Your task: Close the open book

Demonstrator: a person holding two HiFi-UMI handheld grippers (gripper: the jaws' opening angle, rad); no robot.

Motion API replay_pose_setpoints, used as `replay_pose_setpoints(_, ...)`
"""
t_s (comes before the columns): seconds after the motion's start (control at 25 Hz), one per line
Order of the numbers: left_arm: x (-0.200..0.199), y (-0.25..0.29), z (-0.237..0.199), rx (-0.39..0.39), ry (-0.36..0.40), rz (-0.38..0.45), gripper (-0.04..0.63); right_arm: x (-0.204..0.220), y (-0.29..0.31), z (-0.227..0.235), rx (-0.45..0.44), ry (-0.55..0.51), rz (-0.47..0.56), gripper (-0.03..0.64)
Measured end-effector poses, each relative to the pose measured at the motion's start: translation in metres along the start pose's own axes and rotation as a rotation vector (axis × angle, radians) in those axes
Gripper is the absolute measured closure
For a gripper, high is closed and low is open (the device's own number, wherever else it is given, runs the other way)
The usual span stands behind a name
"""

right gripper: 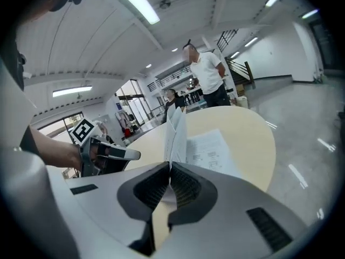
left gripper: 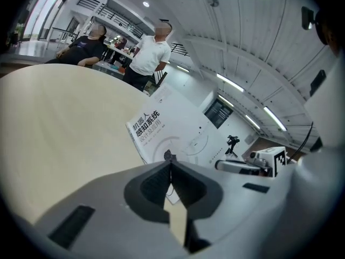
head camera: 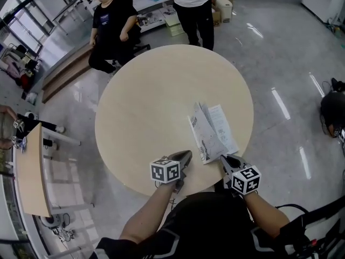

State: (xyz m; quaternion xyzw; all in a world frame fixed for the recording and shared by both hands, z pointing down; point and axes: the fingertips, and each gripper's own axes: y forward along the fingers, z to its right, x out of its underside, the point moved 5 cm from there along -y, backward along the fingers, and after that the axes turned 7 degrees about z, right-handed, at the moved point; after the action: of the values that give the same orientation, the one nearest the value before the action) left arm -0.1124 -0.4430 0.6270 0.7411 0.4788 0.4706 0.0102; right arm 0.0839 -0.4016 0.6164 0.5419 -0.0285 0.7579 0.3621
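Head view | book (head camera: 211,129) just ahead of right gripper (head camera: 223,158), beside left gripper (head camera: 187,155) | both jaws together

Your left gripper (head camera: 187,155) points ahead and to the right, tilted a little downward, its jaws closed tip to tip. Your bare left forearm (head camera: 143,220) trails back behind its marker cube (head camera: 164,171). Your right gripper (head camera: 223,158) angles ahead and to the left, jaws likewise pressed together. The two claws converge, tips near each other but apart.
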Motion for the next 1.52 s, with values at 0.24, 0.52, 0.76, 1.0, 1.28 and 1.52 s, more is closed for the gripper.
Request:
replay_pose_setpoints(0.24, -0.002, 0.008, 0.005, 0.013, 0.018, -0.037, 0.601, 0.017, -0.003, 0.038, 0.097, 0.183, -0.013, 0.611)
replay_pose_setpoints(0.52, 0.001, 0.005, 0.012, 0.022, 0.037, -0.066, 0.601, 0.034, -0.008, 0.062, 0.138, 0.372, -0.032, 0.597)
replay_pose_setpoints(0.76, -0.006, 0.013, 0.006, 0.013, 0.03, -0.063, 0.601, 0.047, -0.005, 0.09, 0.219, 0.453, -0.092, 0.571)
replay_pose_setpoints(1.0, -0.008, 0.011, -0.003, 0.001, 0.019, -0.036, 0.602, 0.054, -0.004, 0.102, 0.252, 0.433, -0.137, 0.571)
replay_pose_setpoints(1.28, -0.01, 0.007, -0.005, -0.007, 0.006, 0.0, 0.603, 0.042, -0.014, 0.111, 0.295, 0.392, -0.134, 0.572)
replay_pose_setpoints(1.52, -0.004, -0.001, -0.01, -0.029, -0.026, 0.022, 0.603, 0.032, -0.016, 0.111, 0.388, 0.325, -0.166, 0.572)
